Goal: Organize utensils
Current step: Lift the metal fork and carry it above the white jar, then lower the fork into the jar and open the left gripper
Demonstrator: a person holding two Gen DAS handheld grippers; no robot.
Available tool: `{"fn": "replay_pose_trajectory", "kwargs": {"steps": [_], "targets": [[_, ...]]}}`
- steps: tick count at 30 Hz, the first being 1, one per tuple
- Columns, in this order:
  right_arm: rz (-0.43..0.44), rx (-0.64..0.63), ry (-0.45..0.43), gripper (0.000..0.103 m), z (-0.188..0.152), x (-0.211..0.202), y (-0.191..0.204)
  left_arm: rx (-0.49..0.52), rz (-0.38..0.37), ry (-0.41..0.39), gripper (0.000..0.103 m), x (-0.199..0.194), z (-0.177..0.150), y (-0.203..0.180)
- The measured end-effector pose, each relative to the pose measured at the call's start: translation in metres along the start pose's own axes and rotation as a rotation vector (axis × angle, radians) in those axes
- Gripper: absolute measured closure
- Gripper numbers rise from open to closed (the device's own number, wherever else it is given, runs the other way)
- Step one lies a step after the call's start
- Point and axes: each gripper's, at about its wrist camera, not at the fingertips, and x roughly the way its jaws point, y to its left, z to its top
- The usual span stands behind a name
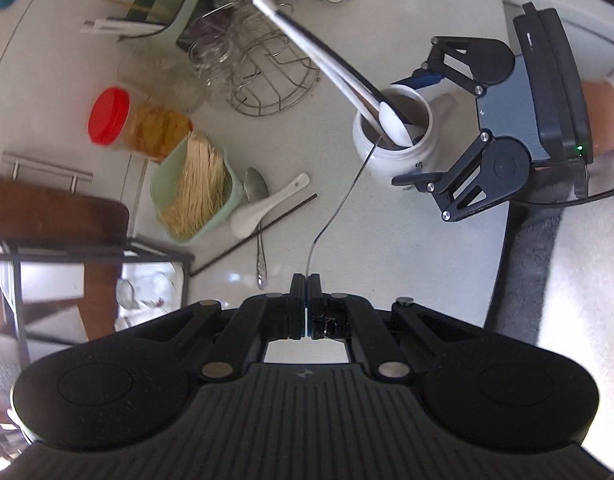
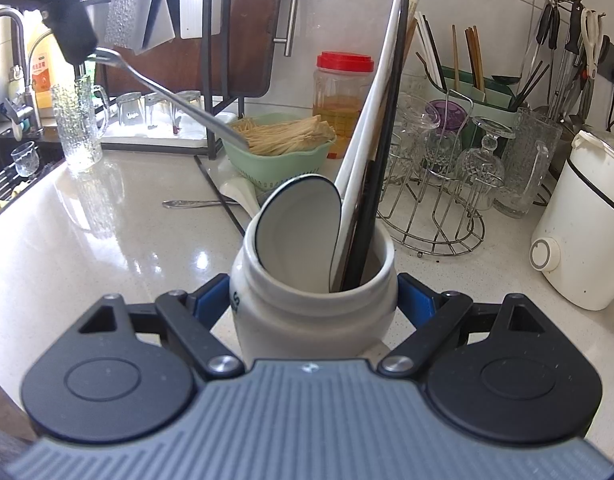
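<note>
My left gripper (image 1: 307, 280) is shut on one end of a thin metal utensil (image 1: 343, 200), seen edge-on. The utensil slants away toward the rim of a white ceramic jar (image 1: 391, 156). From the right wrist view the left gripper (image 2: 73, 40) hangs high at the upper left, and the utensil (image 2: 175, 98) slopes down toward the jar (image 2: 307, 304). My right gripper (image 2: 313, 300) clasps the jar with a blue pad (image 2: 415, 300) on each side. In the jar stand a blue-rimmed white spoon (image 2: 299, 224), long white utensils (image 2: 371, 120) and black chopsticks (image 2: 387, 148).
On the counter lie a white ceramic spoon (image 1: 267, 204), a metal spoon (image 1: 255, 188) and a black chopstick (image 1: 267, 228) beside a green basket of pale sticks (image 1: 195, 192). A red-lidded jar (image 1: 115, 120), a wire glass rack (image 1: 271, 84) and a white appliance (image 2: 579, 232) stand around.
</note>
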Motion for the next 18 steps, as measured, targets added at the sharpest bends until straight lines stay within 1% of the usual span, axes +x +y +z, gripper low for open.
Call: {"fn": "replay_pose_trajectory", "kwargs": {"steps": [3, 7, 10, 18], "targets": [[0.002, 0.0, -0.003, 0.013, 0.0, 0.0, 0.0, 0.069, 0.048, 0.012, 0.103, 0.002, 0.009, -0.003], [0.006, 0.001, -0.007, 0.013, -0.001, 0.0, 0.0, 0.137, 0.066, 0.028, 0.102, 0.006, 0.022, -0.006], [0.01, -0.002, -0.009, 0.013, -0.001, 0.0, -0.002, 0.201, 0.101, 0.027, 0.103, 0.01, 0.031, -0.012], [0.028, -0.015, -0.016, 0.013, -0.003, -0.001, -0.005, 0.292, 0.102, 0.05, 0.102, 0.021, 0.049, -0.025]]}}
